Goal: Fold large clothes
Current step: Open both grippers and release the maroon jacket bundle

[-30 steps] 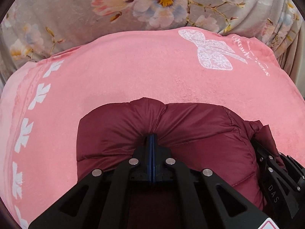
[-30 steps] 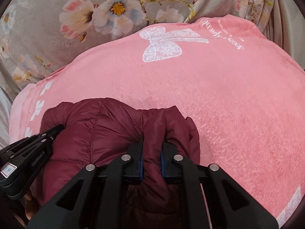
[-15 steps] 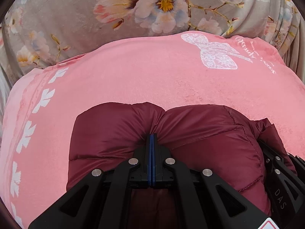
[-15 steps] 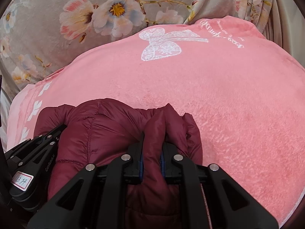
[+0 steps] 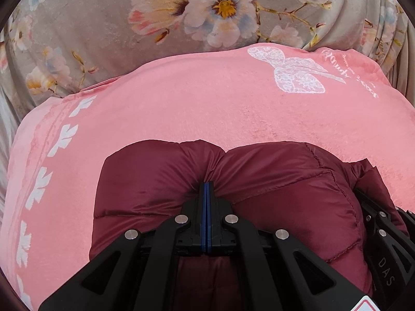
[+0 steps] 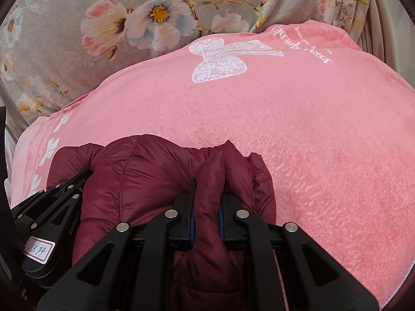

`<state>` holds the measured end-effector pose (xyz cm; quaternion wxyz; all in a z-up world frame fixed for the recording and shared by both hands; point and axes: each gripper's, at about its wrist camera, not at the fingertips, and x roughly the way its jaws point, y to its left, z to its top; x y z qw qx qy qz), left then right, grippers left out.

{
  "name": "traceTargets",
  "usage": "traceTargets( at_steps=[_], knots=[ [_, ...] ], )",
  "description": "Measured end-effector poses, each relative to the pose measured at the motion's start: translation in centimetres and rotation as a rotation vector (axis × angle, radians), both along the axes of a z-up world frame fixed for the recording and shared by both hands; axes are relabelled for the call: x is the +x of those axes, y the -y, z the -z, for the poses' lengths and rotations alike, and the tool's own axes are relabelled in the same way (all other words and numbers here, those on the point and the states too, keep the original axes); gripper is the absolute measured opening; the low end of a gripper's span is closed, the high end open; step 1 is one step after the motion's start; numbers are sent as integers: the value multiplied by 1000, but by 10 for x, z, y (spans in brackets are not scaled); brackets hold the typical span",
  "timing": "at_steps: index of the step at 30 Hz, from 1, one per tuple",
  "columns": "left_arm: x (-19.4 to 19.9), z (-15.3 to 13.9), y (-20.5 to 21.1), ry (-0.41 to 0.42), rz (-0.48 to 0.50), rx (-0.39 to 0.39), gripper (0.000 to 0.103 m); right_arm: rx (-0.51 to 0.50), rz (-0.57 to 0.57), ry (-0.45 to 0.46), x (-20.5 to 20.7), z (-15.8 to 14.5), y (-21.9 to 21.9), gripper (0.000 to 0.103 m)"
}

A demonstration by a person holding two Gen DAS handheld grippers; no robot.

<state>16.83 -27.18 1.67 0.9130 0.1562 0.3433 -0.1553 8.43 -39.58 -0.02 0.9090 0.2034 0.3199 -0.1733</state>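
Left gripper [image 5: 206, 185]: fingers pressed together, pinching a thin fold of jacket [image 5: 272, 189]. Right gripper [image 6: 206, 197]: fingers pinching a thick fold of jacket edge. Jacket: maroon, quilted, bunched on pink blanket [image 5: 207, 103]. Beyond blanket: grey floral cover [image 5: 90, 26].

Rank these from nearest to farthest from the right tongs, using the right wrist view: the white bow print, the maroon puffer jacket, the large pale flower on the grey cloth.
1. Maroon puffer jacket: clamped between the right tongs, at the bottom centre.
2. White bow print: straight ahead, on the pink blanket.
3. Large pale flower: beyond the blanket's edge, upper left.
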Motion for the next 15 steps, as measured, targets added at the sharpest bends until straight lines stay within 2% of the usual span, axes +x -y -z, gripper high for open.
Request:
traceTargets(
  at_steps=[8, 11, 12, 14, 15],
  knots=[
    [0, -1, 1, 6, -2, 10, 0, 21, 6, 24, -3, 0, 4, 10],
    [0, -2, 1, -2, 1, 5, 0, 55, 15, 68, -11, -3, 10, 14],
    [0, -4, -3, -14, 6, -7, 1, 67, 33, 80, -19, -6, 13, 22],
    [-5, -14, -20, -54, 19, -53, 13, 54, 61, 96, -40, -17, 12, 45],
    [-10, -21, -31, -75, 25, -92, 18, 32, 88, 110, -55, -23, 9, 70]
  ],
)
